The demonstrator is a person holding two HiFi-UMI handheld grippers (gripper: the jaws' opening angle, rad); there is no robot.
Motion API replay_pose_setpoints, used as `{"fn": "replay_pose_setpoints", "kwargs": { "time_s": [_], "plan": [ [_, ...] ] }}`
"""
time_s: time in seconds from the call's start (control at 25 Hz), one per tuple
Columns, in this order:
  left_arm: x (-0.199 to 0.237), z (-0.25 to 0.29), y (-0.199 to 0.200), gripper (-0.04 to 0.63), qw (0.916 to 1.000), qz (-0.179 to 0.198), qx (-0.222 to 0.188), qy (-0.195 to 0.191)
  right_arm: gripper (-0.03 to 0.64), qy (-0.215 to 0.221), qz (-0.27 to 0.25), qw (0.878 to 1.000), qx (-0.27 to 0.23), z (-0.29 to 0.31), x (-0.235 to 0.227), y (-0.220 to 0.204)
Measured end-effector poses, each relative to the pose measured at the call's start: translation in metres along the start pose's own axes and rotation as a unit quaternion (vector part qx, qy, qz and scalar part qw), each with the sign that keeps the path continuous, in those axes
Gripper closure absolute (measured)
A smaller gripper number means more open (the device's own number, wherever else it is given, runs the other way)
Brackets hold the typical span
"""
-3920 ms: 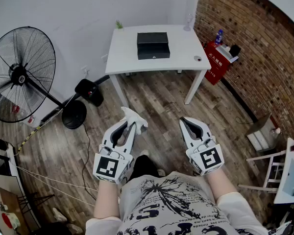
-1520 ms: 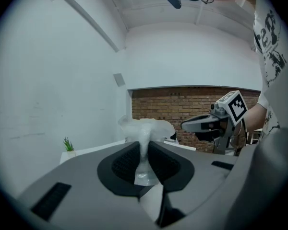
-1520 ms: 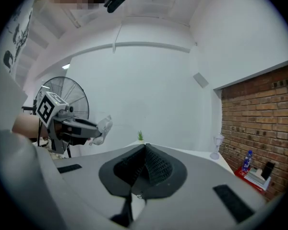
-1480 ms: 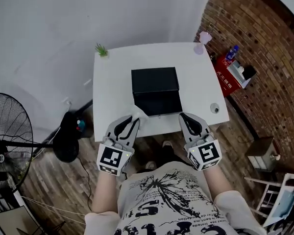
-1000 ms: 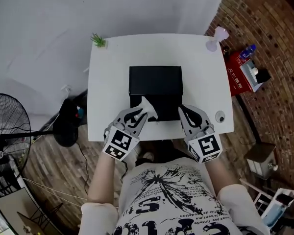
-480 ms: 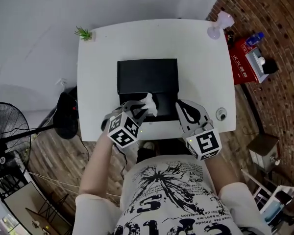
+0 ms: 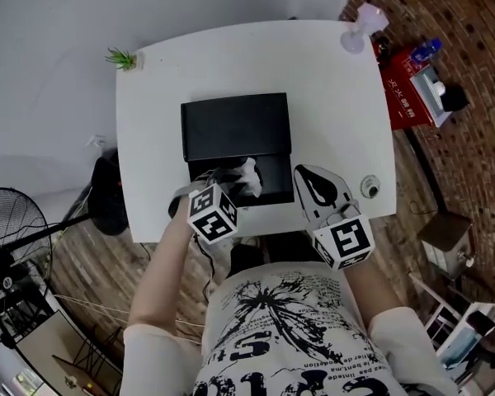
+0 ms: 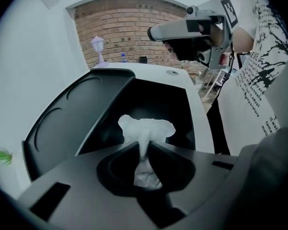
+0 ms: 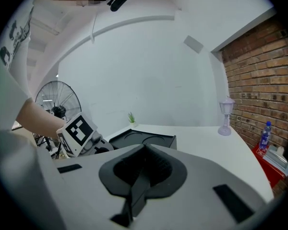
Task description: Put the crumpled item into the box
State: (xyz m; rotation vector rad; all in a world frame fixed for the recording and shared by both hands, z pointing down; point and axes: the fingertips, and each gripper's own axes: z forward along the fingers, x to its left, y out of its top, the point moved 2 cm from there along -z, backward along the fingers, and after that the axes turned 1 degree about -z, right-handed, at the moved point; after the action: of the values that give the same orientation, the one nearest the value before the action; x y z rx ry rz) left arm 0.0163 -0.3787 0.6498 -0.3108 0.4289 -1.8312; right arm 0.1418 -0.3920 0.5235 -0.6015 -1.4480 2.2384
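Observation:
A black box [image 7: 235, 126] lies open on the white table [image 7: 338, 97], its lid folded back. My left gripper [image 7: 235, 176] hangs over the box's open front part. It pinches a crumpled white tissue [image 7: 247, 174] between its fingertips, and its jaws are opening. In the left gripper view the tissue [image 8: 146, 128] bulges out past the left gripper [image 8: 145, 145], above the dark inside of the box [image 8: 163, 99]. My right gripper [image 7: 308, 176] is shut and empty, just right of the box near the table's front edge. The right gripper view shows the right gripper [image 9: 144, 150] with its tips together.
A pink lamp-shaped ornament [image 7: 359, 25] stands at the table's far right corner and a small plant [image 7: 120, 58] at the far left. A small round object [image 7: 369, 188] lies right of my right gripper. A red cabinet [image 7: 417, 89] and a brick wall are to the right.
The person has walked up to the table. My left gripper carried the tissue forward, from the table's front edge to above the open box. The right gripper stayed beside the box.

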Motion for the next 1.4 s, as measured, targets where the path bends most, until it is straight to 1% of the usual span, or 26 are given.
{"fn": "replay_pose_setpoints", "kwargs": {
  "time_s": [0.24,0.28,0.36,0.4,0.6,0.68,0.76,0.88,1.0,1.08,1.28,1.4],
  "plan": [
    [-0.002,0.001,-0.001,0.499,0.9998,-0.012,-0.003,0.013,0.601,0.000,-0.003,1.000,0.000,-0.006,0.009,0.001],
    [-0.002,-0.001,-0.001,0.487,0.9997,-0.016,-0.005,0.017,0.601,0.000,-0.004,1.000,-0.001,-0.008,0.012,0.003],
    [-0.004,-0.007,0.000,0.437,0.9994,-0.023,-0.014,0.023,0.601,0.000,-0.009,1.000,-0.005,-0.012,0.017,0.008],
    [-0.006,-0.013,0.002,0.426,0.9991,-0.026,-0.021,0.027,0.601,-0.001,-0.011,1.000,-0.007,-0.015,0.019,0.011],
    [-0.013,-0.059,0.015,0.428,0.9943,-0.032,-0.075,0.067,0.601,-0.008,-0.013,1.000,-0.022,-0.032,0.035,0.024],
    [-0.015,-0.081,0.016,0.442,0.9904,-0.041,-0.100,0.087,0.601,-0.009,-0.022,0.999,-0.028,-0.037,0.045,0.030],
    [-0.017,-0.104,0.016,0.455,0.9845,-0.059,-0.129,0.103,0.601,-0.007,-0.029,0.999,-0.035,-0.043,0.056,0.036],
    [-0.024,-0.139,0.015,0.470,0.9722,-0.095,-0.175,0.123,0.601,-0.006,-0.035,0.998,-0.050,-0.055,0.071,0.048],
    [-0.030,-0.173,0.016,0.492,0.9568,-0.119,-0.222,0.145,0.601,-0.008,-0.046,0.996,-0.070,-0.068,0.084,0.061],
    [-0.034,-0.200,0.019,0.515,0.9433,-0.129,-0.257,0.165,0.601,-0.009,-0.059,0.995,-0.082,-0.077,0.091,0.070],
    [-0.040,-0.265,0.019,0.562,0.9050,-0.148,-0.335,0.216,0.601,-0.020,-0.076,0.992,-0.098,-0.094,0.111,0.088],
    [-0.048,-0.291,0.017,0.577,0.8873,-0.150,-0.368,0.234,0.601,-0.021,-0.094,0.990,-0.106,-0.102,0.120,0.092]
  ]
}}
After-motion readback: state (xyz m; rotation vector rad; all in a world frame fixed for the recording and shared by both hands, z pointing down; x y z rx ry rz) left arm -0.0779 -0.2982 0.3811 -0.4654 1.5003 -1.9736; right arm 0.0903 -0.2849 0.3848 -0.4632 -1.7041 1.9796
